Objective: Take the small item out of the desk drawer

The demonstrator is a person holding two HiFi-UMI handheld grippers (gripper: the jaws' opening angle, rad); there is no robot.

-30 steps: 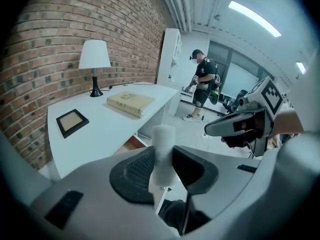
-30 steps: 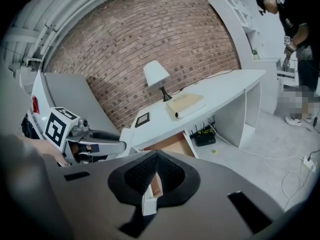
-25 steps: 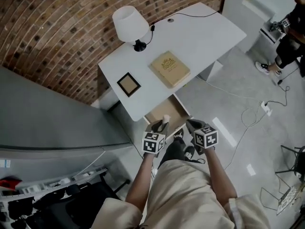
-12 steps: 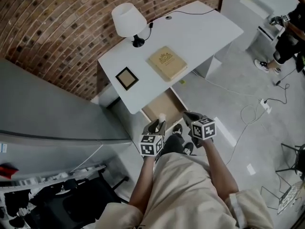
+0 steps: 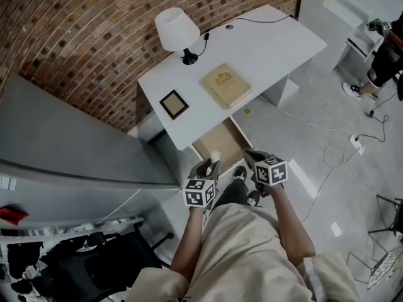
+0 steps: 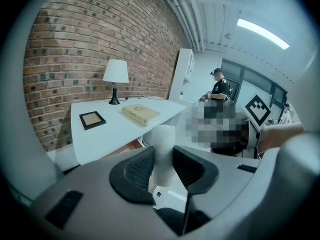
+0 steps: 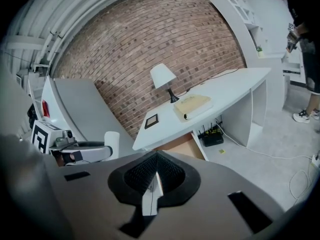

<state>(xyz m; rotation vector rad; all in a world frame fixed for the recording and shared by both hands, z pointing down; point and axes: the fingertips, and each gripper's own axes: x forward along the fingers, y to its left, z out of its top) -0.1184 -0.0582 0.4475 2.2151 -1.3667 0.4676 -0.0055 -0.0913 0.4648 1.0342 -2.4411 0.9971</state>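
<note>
Left gripper (image 5: 208,167) is clamped on the small white cylinder (image 6: 163,145), which stands upright between the pads. In the head view that's just below centre, at the near edge of the open drawer (image 5: 221,145). Right gripper (image 7: 156,176) has its jaws pressed together, nothing in them. Upper part of the frame: the white desk (image 5: 264,43) with a tan book (image 5: 227,85) (cover emblem too small to read), a small framed picture (image 5: 174,104) and a white lamp (image 5: 176,29).
</note>
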